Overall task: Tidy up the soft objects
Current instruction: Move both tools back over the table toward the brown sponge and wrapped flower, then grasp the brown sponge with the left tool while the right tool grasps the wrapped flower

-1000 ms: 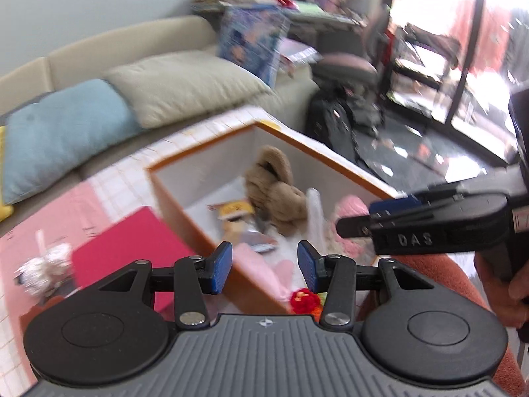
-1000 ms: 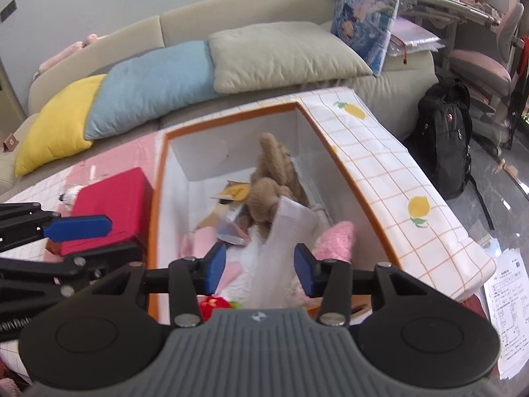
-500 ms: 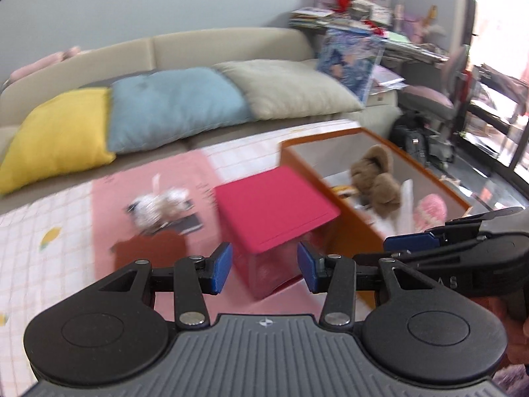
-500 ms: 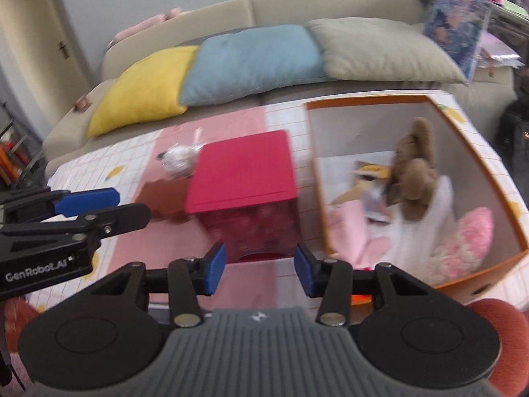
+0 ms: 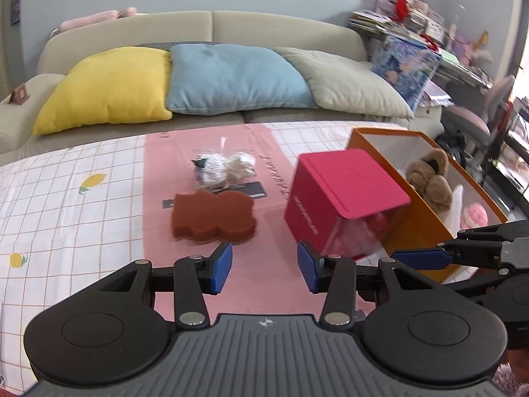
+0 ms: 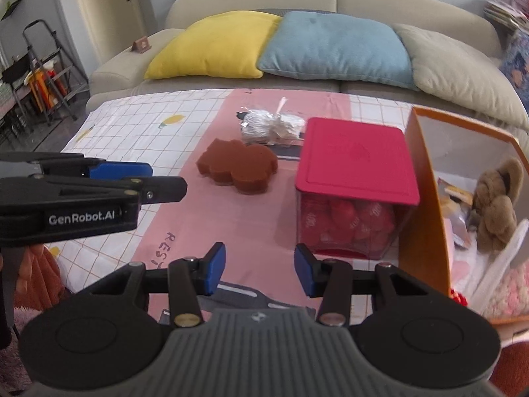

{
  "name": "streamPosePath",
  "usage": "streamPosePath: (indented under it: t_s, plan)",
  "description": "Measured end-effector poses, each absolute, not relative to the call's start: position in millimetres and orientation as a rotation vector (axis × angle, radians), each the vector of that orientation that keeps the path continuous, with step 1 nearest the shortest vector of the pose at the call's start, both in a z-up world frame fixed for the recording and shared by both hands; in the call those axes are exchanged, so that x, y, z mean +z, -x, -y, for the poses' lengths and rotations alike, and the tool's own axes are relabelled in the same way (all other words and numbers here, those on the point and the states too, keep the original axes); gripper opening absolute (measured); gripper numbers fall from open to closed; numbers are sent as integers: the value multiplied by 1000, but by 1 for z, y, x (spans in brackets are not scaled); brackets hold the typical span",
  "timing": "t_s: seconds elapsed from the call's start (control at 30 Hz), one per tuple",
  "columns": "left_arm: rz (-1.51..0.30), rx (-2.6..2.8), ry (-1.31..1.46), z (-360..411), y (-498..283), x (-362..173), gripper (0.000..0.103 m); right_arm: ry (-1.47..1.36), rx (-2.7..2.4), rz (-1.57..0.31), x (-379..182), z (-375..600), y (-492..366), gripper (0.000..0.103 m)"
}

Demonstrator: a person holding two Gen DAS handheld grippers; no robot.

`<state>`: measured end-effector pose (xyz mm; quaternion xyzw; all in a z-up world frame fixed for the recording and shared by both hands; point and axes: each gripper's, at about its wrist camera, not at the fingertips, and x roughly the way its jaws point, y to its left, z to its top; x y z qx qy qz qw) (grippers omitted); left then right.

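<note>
The orange box (image 6: pixel 420 205) runs off the frame's right edge, hiding part of its plush toys (image 6: pixel 496 208). The left gripper (image 5: pixel 264 267), marked "GenRobot.AI", and the right gripper (image 6: pixel 260 269) both stand apart, empty. Writing on the pink runner (image 6: pixel 185 218) is partly hidden.

Checked tablecloth (image 5: pixel 66 205) under pink runner (image 5: pixel 158 172), brown sponge (image 5: pixel 213 218), wrapped bundle (image 5: pixel 221 170), red-lidded box (image 5: pixel 344 195), orange bin (image 5: pixel 420 231).

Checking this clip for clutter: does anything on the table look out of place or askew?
Two soft items lie loose outside the orange box: a brown sponge and, behind it, a plastic-wrapped bundle on the pink runner. Nothing looks spilled or damaged.
</note>
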<state>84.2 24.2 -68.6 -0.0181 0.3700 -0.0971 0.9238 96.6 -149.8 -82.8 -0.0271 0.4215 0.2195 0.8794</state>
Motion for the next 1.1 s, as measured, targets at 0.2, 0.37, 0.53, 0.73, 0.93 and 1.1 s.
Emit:
streamPosePath:
  t_s: [0.2,0.37,0.53,0.73,0.93,1.1]
  plan:
    - [-769,-165,48,-46,-98,-72,52,133,516,-840,-76,125,-116,46]
    - [-777,-151,22,-66,-115,-80,52,201,548,-808,-71,101,-145,46]
    - [-761,-185,-21,-80,-132,-89,53,268,568,-814,-76,77,-175,42]
    - [-781,-218,-72,-94,-158,-104,58,327,600,-844,-92,51,-206,35]
    - [-820,-298,-130,-104,-183,-123,66,351,590,-919,-114,33,-241,35]
    - [-878,-348,-184,-106,-204,-144,67,351,590,-961,-131,21,-261,35]
